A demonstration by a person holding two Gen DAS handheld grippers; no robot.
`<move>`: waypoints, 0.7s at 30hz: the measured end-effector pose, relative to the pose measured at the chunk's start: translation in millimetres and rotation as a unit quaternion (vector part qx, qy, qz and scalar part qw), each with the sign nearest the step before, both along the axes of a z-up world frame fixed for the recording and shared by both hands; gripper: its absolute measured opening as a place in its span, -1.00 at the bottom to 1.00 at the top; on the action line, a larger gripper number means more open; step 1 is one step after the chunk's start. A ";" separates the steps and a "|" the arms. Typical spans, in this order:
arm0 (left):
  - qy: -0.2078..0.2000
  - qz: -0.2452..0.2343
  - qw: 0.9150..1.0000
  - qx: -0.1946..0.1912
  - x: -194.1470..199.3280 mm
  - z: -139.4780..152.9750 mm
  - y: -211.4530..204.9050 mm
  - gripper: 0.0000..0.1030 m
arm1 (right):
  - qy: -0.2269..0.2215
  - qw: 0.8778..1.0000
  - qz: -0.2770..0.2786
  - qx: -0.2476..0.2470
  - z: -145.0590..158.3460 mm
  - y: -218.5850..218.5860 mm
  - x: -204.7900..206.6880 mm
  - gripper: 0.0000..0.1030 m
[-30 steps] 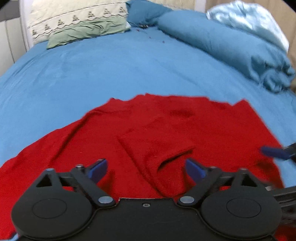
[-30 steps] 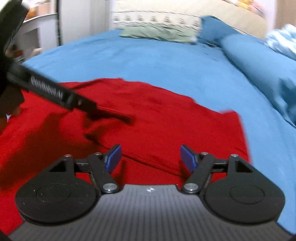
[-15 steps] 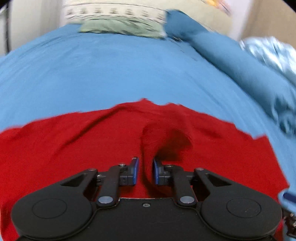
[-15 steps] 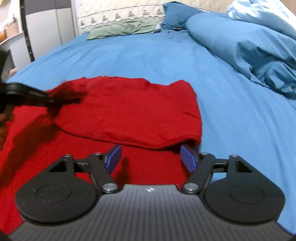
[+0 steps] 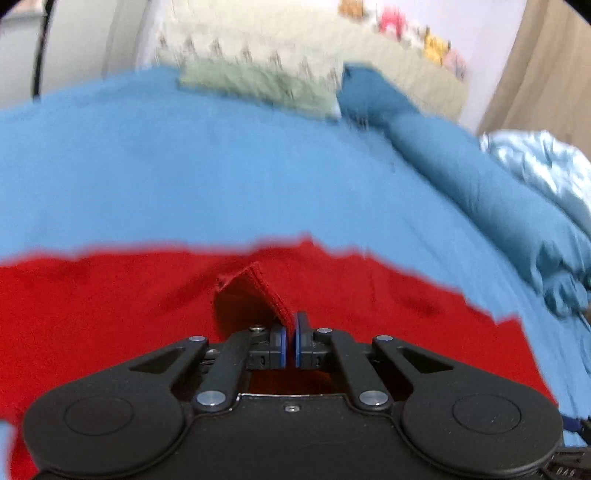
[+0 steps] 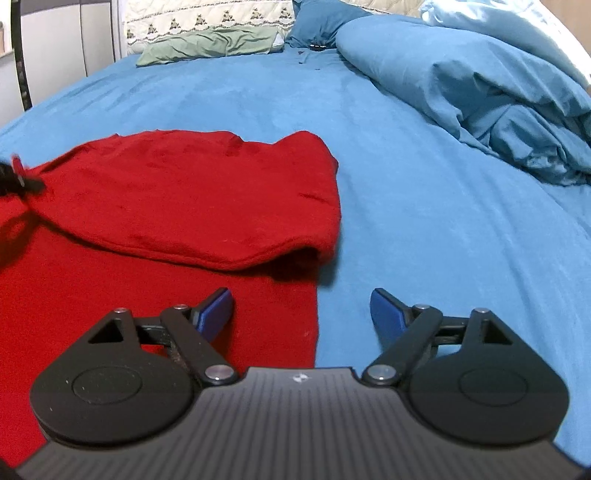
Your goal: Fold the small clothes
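A red garment lies spread on the blue bed sheet. My left gripper is shut on a hemmed edge of the red garment and lifts it into a small peak. In the right wrist view the red garment has its far part folded over the near part. My right gripper is open and empty, low over the garment's right edge. The left gripper's tip shows at the left border, pinching the cloth.
A bunched blue duvet lies along the right side of the bed. A green pillow and a patterned white pillow lie at the head. A pale blue satin cloth lies far right.
My left gripper closed on the garment's edge and raised it. The fold now lies over the near part. My right gripper stayed open and shifted toward the garment's right edge.
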State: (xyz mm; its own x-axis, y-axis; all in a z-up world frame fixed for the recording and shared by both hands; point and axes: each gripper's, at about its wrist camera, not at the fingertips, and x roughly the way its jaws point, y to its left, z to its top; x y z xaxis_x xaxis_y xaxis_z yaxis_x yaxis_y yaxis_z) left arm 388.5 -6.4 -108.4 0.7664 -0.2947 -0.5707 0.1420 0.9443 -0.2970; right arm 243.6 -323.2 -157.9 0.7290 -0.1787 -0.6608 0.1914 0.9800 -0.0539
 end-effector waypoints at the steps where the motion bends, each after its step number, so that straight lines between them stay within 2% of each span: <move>1: -0.014 0.010 1.000 0.004 -2.7 6.9 5.1 -0.92 | 0.000 1.000 0.001 -0.007 0.1 0.8 4.0 0.87; 5: -0.045 0.054 0.997 0.028 -8.7 17.7 36.3 -0.92 | -0.001 0.999 0.008 -0.035 -0.1 7.6 22.2 0.87; 10: -0.014 0.062 0.998 0.024 -8.2 -3.7 56.4 -0.92 | 0.002 0.997 0.020 -0.075 -2.9 22.1 40.5 0.87; 13: 0.003 0.060 0.998 0.012 -10.8 -14.8 58.3 -0.92 | 0.000 0.995 -0.008 -0.096 -1.7 17.3 40.7 0.85; 16: 0.018 0.046 0.999 0.016 -20.1 -23.6 63.2 -0.88 | 0.007 0.996 -0.031 -0.083 -1.4 -1.5 34.7 0.84; 21: 0.053 0.053 0.996 0.053 -34.6 -34.5 78.4 -0.60 | 0.019 0.998 -0.017 -0.060 -1.5 -20.0 27.3 0.85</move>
State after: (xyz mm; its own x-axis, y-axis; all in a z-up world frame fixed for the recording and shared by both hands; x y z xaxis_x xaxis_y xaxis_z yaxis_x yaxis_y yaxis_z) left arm 353.9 72.0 -142.9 0.7235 -0.1496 -0.6739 0.0133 0.9791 -0.2031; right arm 270.9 -343.1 -159.4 0.6962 -0.2822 -0.6601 0.2206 0.9591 -0.1773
